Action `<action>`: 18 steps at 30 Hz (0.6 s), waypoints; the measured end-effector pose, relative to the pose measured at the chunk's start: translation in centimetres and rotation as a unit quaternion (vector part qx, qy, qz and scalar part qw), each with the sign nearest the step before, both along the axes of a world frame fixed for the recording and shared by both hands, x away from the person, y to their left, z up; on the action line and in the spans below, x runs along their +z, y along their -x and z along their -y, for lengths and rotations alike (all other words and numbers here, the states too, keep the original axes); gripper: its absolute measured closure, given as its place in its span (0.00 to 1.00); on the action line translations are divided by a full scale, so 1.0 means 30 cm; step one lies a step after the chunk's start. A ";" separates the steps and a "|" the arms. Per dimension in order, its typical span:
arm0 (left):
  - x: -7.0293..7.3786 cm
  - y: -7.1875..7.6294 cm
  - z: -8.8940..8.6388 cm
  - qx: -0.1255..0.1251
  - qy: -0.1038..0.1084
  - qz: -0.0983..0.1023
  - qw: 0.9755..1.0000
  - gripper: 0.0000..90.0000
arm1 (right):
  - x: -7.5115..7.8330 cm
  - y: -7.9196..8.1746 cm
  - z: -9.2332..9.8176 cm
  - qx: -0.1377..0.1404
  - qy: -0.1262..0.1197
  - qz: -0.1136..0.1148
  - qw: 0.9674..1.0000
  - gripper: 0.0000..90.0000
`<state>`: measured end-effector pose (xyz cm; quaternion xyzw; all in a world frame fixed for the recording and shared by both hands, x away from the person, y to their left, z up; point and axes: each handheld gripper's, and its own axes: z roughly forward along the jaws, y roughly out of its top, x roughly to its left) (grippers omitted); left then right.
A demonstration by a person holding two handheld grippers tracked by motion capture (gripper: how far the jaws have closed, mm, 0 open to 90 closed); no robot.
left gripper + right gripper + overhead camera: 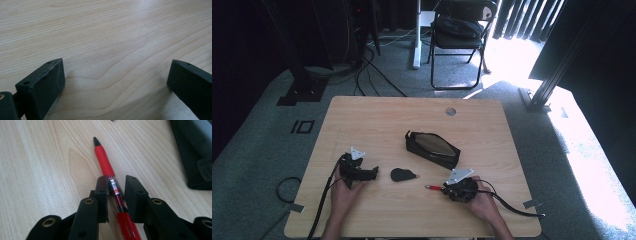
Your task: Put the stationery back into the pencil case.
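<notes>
pen (104, 165): red barrel, black tip
pose: flat on the table, tip pointing left
place: near right of the table

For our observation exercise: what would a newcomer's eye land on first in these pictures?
The red pen stands out first, lying on the pale wooden table between the right gripper's nearly closed jaws, one pad against it and a slight gap at the other. Next comes the open black pencil case at the table's middle, with a small black pouch-like item beside the open left gripper.
</notes>
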<state>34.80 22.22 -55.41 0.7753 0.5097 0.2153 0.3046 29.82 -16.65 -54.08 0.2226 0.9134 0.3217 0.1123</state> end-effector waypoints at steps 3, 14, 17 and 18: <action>0.000 0.000 0.000 0.000 0.000 0.000 1.000 0.02 | 0.000 -0.005 0.002 -0.004 0.004 0.000 1.000 0.85; 0.000 0.000 0.000 0.000 0.000 0.000 1.000 0.02 | 0.004 -0.027 0.007 -0.011 -0.002 -0.028 1.000 0.85; 0.000 0.000 0.000 0.000 0.000 0.000 1.000 0.02 | 0.006 -0.031 0.005 -0.014 0.001 -0.031 0.999 0.87; 0.000 0.000 0.000 0.000 0.000 0.000 1.000 0.02 | 0.007 -0.030 0.003 -0.015 0.003 -0.031 0.999 0.87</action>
